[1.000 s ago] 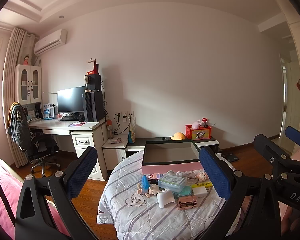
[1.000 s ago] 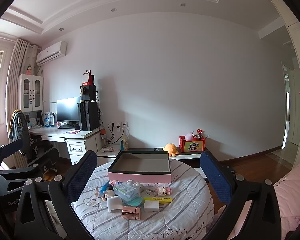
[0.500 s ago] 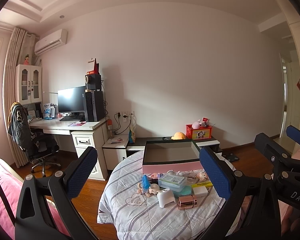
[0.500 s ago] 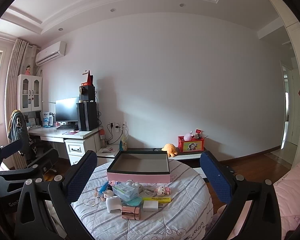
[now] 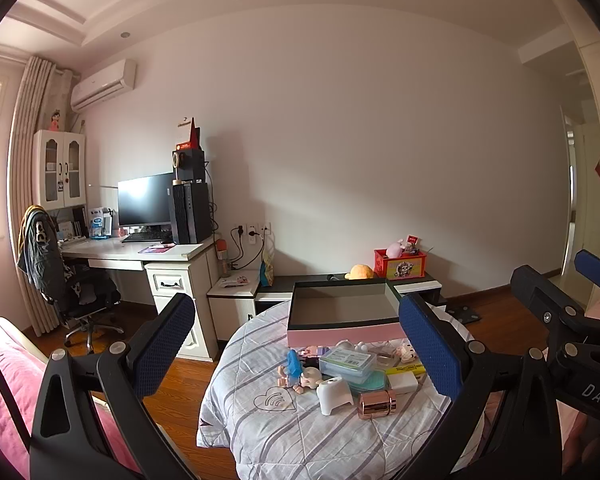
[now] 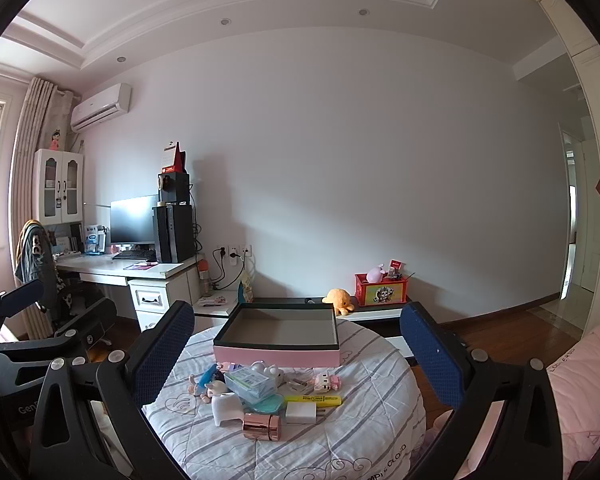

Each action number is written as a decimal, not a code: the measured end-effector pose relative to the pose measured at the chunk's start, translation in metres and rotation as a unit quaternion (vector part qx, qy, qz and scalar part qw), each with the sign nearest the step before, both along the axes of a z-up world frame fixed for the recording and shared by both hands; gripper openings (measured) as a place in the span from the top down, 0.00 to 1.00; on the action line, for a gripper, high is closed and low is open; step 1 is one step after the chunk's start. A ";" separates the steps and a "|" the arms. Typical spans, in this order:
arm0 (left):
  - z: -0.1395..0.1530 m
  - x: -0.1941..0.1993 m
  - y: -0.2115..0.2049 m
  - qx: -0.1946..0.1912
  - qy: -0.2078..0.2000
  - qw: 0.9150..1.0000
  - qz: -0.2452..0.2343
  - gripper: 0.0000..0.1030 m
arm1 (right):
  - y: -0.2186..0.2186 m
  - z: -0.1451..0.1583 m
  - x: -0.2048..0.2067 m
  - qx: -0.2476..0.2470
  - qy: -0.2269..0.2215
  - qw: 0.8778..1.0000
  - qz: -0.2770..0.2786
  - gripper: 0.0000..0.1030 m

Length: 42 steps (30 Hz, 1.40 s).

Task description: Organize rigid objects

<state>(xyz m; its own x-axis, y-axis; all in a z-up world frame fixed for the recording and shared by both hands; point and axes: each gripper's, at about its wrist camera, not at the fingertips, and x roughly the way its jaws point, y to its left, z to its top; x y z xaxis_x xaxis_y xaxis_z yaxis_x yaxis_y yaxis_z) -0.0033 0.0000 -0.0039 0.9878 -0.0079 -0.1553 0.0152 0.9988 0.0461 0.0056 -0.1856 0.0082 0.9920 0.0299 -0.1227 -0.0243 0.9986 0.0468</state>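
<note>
A round table with a striped cloth (image 5: 300, 432) (image 6: 340, 440) holds an empty pink box (image 5: 344, 330) (image 6: 278, 354) at its far side. In front of the box lie small items: a rose-gold cylinder (image 5: 377, 405) (image 6: 262, 427), a white curved piece (image 5: 334, 395) (image 6: 226, 408), a clear case (image 5: 348, 362) (image 6: 252, 384), a yellow highlighter (image 6: 313, 400), a white charger (image 6: 302, 414) and small figures (image 5: 296, 372). My left gripper (image 5: 296, 352) and right gripper (image 6: 296, 356) are both open, empty, and held back from the table.
A white desk with monitor and computer tower (image 5: 188, 212) stands at the left, with an office chair (image 5: 80, 300). A low shelf behind the table carries a red toy box (image 6: 382, 290) and an orange plush (image 6: 338, 300). Pink bedding (image 6: 576, 380) lies at the right.
Both grippers have drifted slightly; the table scene is nearly unchanged and nothing was picked up.
</note>
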 end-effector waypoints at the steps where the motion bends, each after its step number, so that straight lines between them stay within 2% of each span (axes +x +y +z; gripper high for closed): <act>1: 0.000 0.000 0.000 0.000 0.000 1.000 0.000 0.00 | 0.000 0.000 0.000 0.000 0.000 1.000 0.000 0.00; 42: 0.003 -0.002 0.002 -0.001 -0.001 1.000 0.001 0.00 | 0.003 0.000 -0.002 -0.001 -0.002 1.000 0.001 0.00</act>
